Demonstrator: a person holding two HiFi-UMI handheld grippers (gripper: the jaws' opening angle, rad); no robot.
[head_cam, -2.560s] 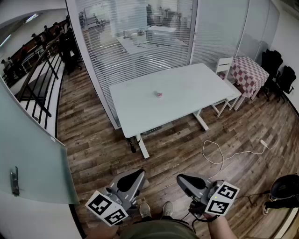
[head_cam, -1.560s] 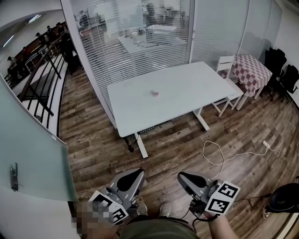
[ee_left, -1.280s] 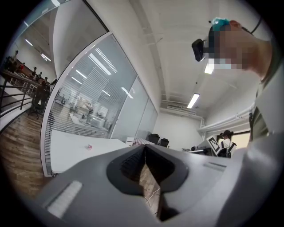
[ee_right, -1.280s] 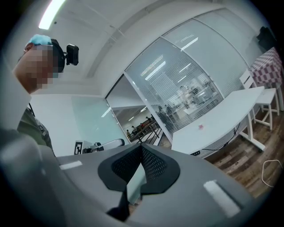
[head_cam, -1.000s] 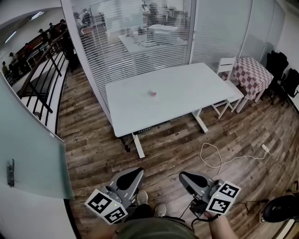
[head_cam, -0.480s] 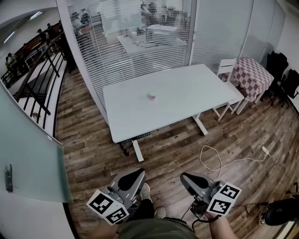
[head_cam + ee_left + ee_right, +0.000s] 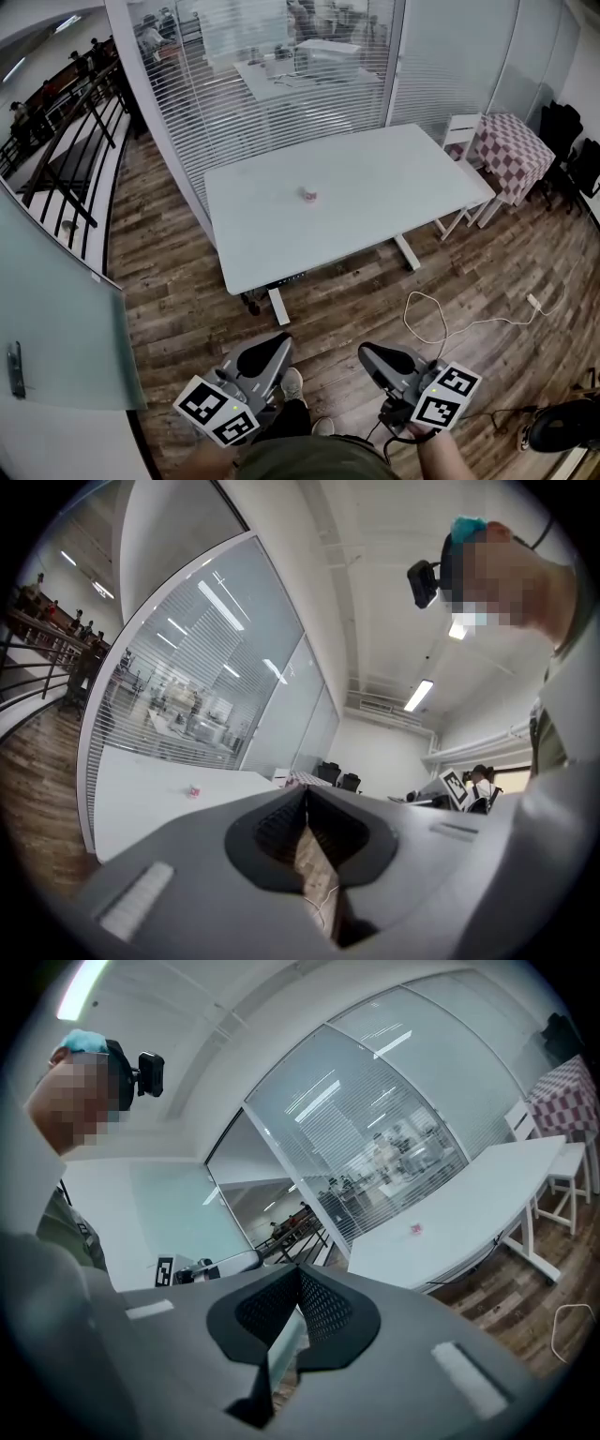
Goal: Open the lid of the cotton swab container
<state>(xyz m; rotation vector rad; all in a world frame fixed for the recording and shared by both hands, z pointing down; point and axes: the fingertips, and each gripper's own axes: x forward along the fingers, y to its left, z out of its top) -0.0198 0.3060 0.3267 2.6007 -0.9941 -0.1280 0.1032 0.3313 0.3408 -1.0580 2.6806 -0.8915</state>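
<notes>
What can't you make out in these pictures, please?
Container: too small in every view to show its lid or whether it is shut.
Dark thing at the lower right: head view, cut off by the right edge.
Chair: head view, partly hidden behind the table.

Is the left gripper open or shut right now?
Shut. In the left gripper view, the left gripper has its two jaws pressed together at the tips, and nothing is held between them.

We wear an olive top point(image 7: 309, 464), pale shoes point(image 7: 292, 383); our grey left gripper point(image 7: 280, 341) and right gripper point(image 7: 367, 350) carry 2 black-and-white marker cubes point(image 7: 214, 413).
</notes>
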